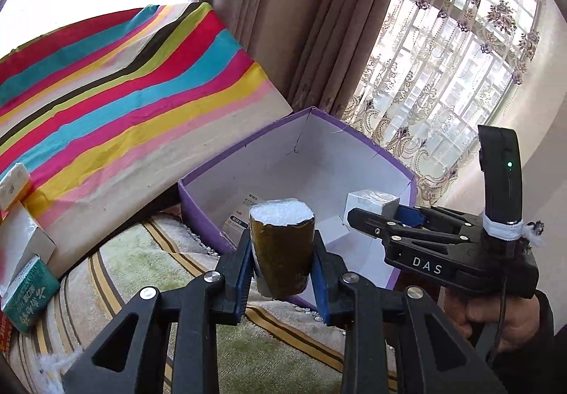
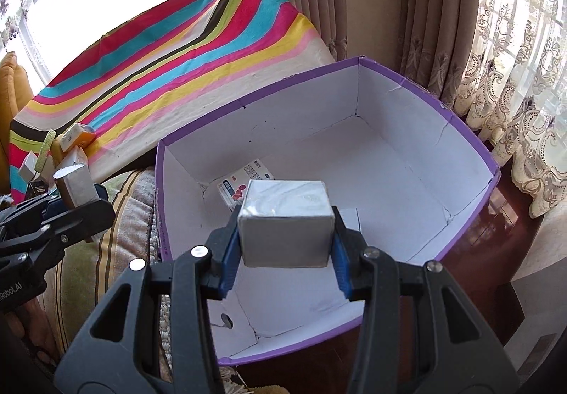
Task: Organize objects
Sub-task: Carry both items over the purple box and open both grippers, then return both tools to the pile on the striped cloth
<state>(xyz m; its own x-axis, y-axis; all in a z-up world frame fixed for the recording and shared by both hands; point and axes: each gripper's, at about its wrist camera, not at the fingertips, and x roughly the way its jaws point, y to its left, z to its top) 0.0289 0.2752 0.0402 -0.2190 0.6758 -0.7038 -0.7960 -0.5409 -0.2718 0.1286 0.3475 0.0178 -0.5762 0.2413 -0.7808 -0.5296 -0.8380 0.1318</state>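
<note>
L (image 1: 281,261) & R (image 2: 285,238) jaws clamped.

We list a purple cardboard box (image 2: 471,145), matt white inside and creased; a small box (image 2: 285,227) wrapped in glossy clear film; a brown paper-wrapped packet (image 1: 281,248), its top rough and white; matt black plastic grippers with blue pads (image 2: 226,259) and shiny metal rivets; striped cotton-like cloth (image 1: 117,85), lightly wrinkled.

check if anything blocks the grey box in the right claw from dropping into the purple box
Nothing visible does. The right claw holds the grey box over the open purple box; beneath lie only a printed packet and a white box on its floor.
</note>
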